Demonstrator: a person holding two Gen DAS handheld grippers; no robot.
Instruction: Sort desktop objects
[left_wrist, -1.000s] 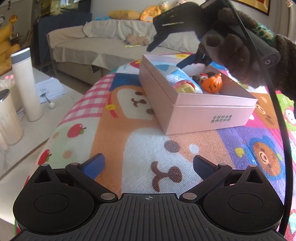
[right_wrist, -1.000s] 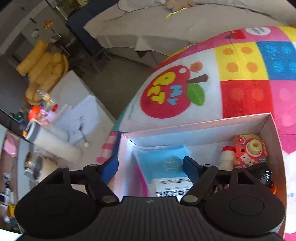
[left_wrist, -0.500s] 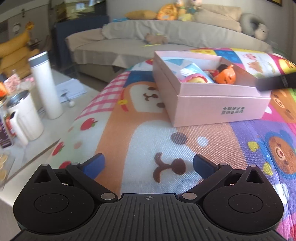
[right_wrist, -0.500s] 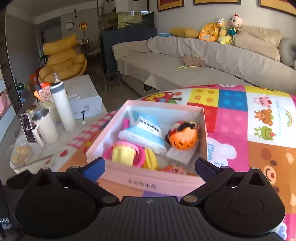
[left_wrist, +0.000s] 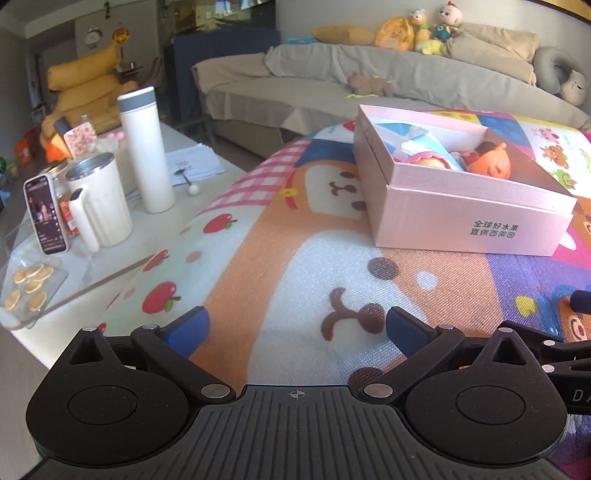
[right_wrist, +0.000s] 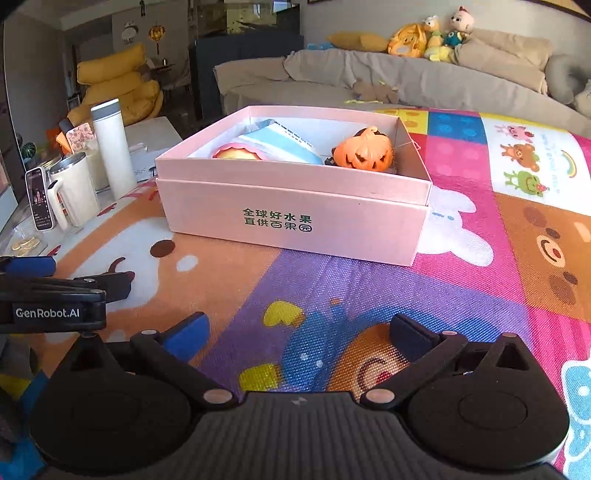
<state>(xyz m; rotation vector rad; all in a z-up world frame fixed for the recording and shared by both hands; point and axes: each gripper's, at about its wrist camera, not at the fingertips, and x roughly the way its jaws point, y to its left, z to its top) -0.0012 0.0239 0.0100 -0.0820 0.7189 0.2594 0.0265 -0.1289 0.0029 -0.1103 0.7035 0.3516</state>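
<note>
A pink cardboard box (right_wrist: 295, 225) stands open on the colourful cartoon mat (right_wrist: 332, 302). It also shows in the left wrist view (left_wrist: 469, 225). Inside lie an orange pumpkin toy (right_wrist: 364, 153), a blue-and-white packet (right_wrist: 280, 147) and a pink-rimmed toy (right_wrist: 236, 152); more is hidden by the walls. My left gripper (left_wrist: 295, 326) is open and empty, low over the mat, in front and left of the box. My right gripper (right_wrist: 295, 332) is open and empty, low over the mat in front of the box. The left gripper shows at the left edge of the right wrist view (right_wrist: 55, 280).
A low white table (left_wrist: 110, 258) left of the mat holds a white flask (left_wrist: 146, 147), a white mug (left_wrist: 98, 199), a phone (left_wrist: 46, 214), papers (left_wrist: 192, 166) and a snack tray (left_wrist: 31, 288). A covered sofa (left_wrist: 369, 85) stands behind.
My right gripper has drawn back from above the box and come down low in front of it. My left gripper has shifted back and left. Both stay open.
</note>
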